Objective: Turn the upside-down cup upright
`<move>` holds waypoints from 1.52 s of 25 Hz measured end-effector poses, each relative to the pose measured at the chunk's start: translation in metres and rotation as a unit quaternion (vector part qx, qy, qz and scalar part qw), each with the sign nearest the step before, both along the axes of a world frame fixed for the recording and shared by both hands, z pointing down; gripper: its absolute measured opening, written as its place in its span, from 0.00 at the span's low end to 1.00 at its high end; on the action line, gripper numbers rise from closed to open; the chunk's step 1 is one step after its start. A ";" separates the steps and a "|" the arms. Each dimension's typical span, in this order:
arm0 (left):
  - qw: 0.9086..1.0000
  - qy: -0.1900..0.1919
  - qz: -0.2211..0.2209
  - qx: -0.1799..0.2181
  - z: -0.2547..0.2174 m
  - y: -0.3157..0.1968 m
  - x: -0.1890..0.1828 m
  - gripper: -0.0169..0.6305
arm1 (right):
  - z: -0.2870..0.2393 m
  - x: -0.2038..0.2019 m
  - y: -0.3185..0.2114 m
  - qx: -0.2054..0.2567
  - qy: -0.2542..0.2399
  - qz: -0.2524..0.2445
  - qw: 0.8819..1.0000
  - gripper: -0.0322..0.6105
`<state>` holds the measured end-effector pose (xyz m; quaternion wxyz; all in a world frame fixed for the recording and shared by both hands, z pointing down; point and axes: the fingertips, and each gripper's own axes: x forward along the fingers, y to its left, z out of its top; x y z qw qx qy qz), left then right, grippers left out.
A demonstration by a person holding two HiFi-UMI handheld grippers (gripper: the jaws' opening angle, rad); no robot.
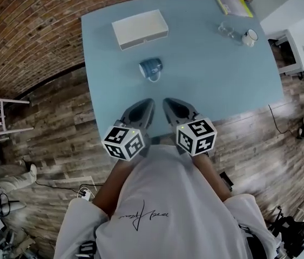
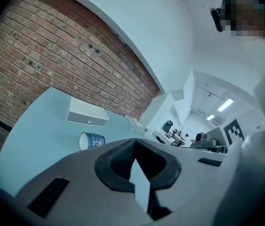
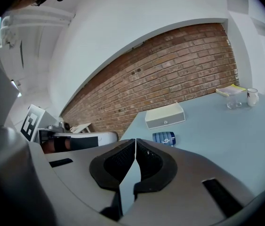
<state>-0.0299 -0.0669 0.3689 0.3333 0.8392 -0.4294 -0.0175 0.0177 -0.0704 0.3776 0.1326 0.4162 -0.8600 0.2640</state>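
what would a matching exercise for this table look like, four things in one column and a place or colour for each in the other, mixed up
Things:
1. cup
2. box
3. mug
4. book

Descriptions:
a. yellow-green, at the far right corner of the table
b. blue, near the middle of the table
c. white, with a handle, next to a clear glass
d. white, flat and rectangular, on the far left part of the table

Pairs: 1-b, 2-d, 3-c, 4-a
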 end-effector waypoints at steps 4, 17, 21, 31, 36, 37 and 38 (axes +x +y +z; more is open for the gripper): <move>1.000 0.020 0.003 -0.010 0.003 -0.016 -0.009 0.04 | 0.001 -0.013 -0.018 0.000 0.004 -0.007 1.000 0.09; 1.000 0.021 -0.005 -0.010 0.010 -0.047 -0.031 0.04 | -0.002 -0.021 -0.047 0.004 0.013 0.014 1.000 0.09; 1.000 0.014 -0.007 -0.022 0.019 -0.049 -0.035 0.04 | 0.004 -0.026 -0.048 -0.003 0.011 0.011 1.000 0.09; 0.999 0.017 -0.017 -0.041 0.033 -0.057 -0.040 0.04 | 0.013 -0.035 -0.059 -0.017 0.015 -0.019 1.000 0.09; 0.998 0.021 -0.008 -0.056 0.044 -0.057 -0.038 0.04 | 0.021 -0.033 -0.060 -0.028 0.021 -0.020 0.999 0.09; 0.998 0.020 -0.009 -0.058 0.047 -0.058 -0.038 0.04 | 0.022 -0.032 -0.061 -0.031 0.022 -0.019 0.999 0.09; 0.998 0.020 -0.009 -0.060 0.049 -0.060 -0.038 0.04 | 0.024 -0.030 -0.061 -0.033 0.023 -0.019 0.999 0.09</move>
